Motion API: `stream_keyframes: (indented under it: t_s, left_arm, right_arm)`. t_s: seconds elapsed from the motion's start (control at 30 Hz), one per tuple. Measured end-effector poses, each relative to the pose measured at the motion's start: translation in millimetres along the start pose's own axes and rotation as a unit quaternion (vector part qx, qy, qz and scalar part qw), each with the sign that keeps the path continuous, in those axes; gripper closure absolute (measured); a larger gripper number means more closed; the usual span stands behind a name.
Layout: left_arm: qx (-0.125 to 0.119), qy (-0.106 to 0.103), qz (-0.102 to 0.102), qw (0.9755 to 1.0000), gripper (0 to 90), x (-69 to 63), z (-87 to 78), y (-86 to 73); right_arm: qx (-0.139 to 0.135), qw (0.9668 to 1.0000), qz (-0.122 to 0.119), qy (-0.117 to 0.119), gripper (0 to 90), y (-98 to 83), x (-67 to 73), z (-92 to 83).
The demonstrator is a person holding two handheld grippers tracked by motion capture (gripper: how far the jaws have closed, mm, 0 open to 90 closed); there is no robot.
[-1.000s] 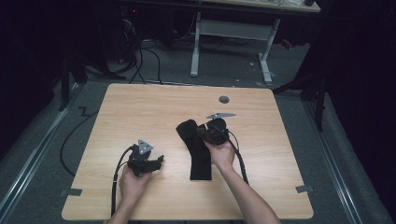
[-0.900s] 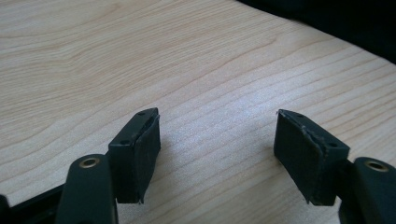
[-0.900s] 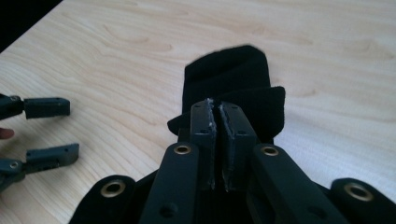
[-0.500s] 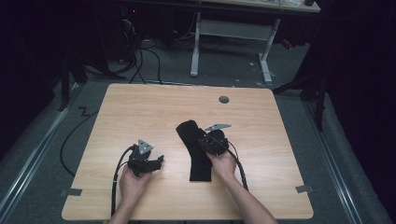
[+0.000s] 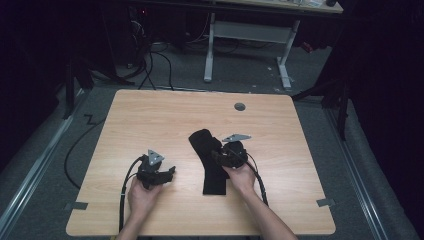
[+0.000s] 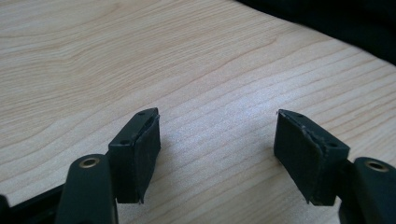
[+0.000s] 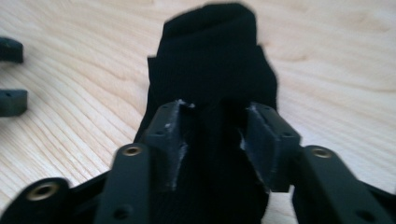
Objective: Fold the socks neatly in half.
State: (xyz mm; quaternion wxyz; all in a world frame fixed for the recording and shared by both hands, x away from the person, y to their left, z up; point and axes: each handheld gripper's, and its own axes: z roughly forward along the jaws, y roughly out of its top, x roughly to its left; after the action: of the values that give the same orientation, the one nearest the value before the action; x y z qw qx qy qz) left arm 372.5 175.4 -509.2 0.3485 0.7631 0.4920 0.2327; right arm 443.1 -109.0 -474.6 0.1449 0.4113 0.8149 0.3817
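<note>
R claw [image 7: 212, 135] dropped, just opened over blk sock [image 7: 210, 56]; no labels.

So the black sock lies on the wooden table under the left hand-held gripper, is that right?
Not quite. The black sock does lie on the wooden table, but under the right hand-held gripper, as the high view shows. The left hand-held gripper rests over bare wood.

Pale wood, black knit, matt black plastic.
The light woodgrain bench [image 5: 150, 115] has a smooth, faintly sheened top with wavy grain. The black knitted cloth sock [image 7: 210, 56] looks soft, matt and finely ribbed. The right claw [image 7: 212, 140] has matt black plastic jaws with scuffed edges and brass-coloured rivets; the left claw [image 6: 217, 154] carries finely ridged, rubbery-looking black pads [image 6: 147, 156].
</note>
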Motion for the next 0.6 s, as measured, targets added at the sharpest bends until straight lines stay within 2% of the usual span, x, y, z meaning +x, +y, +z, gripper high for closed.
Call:
stream_keyframes:
  t_s: [0.2,0.3,0.43,0.53,0.6]
  left_arm:
    - [0.0,0.0,0.0,1.0,32.1,0.0,0.0,0.0]
    - [0.0,0.0,0.0,1.0,32.1,0.0,0.0,0.0]
    - [0.0,0.0,0.0,1.0,32.1,-0.1,0.0,0.0]
    - [0.0,0.0,0.0,1.0,32.1,-0.1,0.0,0.0]
    - [0.0,0.0,0.0,1.0,32.1,-0.1,0.0,0.0]
  right_arm:
    - [-0.029,0.9995,-0.005,-0.014,52.6,-0.9,-3.5,-21.2]
    - [-0.038,0.9991,-0.015,-0.01,60.0,-3.4,-4.3,-31.3]
    - [-0.022,0.9989,-0.042,0.005,64.7,-15.2,2.5,-37.1]
    - [-0.009,0.9985,-0.054,-0.005,64.5,-22.9,6.5,-35.8]
    - [0.009,0.9984,-0.056,-0.01,64.3,-36.2,8.5,-29.2]
